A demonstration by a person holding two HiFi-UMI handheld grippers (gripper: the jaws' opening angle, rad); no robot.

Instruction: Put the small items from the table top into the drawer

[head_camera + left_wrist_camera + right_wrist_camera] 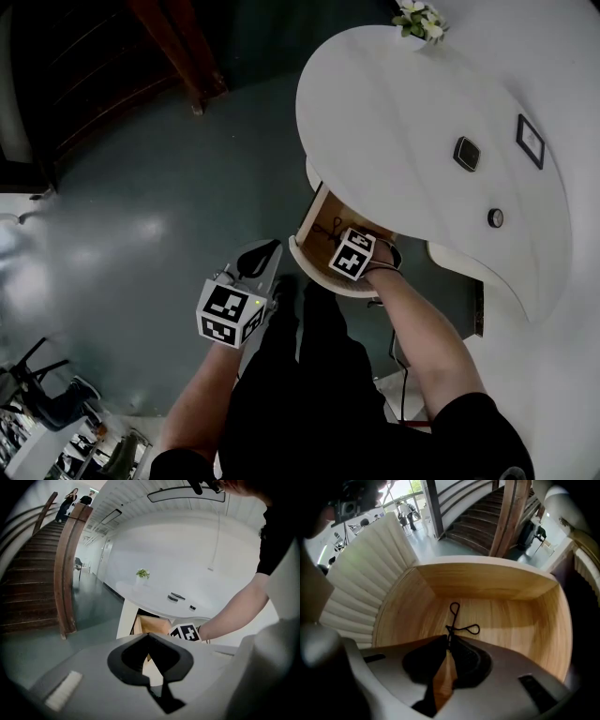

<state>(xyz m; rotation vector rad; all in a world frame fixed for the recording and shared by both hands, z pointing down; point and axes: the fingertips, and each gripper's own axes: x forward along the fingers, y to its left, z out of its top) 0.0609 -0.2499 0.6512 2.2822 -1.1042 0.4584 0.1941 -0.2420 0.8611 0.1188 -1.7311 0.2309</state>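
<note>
Evidently a placing step is in hand: the right tool point(449, 639) is lowered into the open wooden drawer point(487, 581), its jaws pinched together on the near end of a thin black cord point(453, 619), whose two loops lie on the drawer floor just beyond the tips. The left tool point(149, 635) is held apart, near the person's body and short of the drawer, with its jaws closed tip to tip and nothing between them. On the white worktop point(394, 112) three small things are seen to be left — a dark square piece point(466, 153), a small frame point(531, 141) to its right and a little round piece point(495, 217) nearer the edge — while a potted plant point(419, 19) stands at the far end. The task is judged partly done. Next, the right jaws would need to be parted so that the cord is dropped flat, and the tool lifted clear of the drawer walls before the worktop pieces are reached for.
</note>
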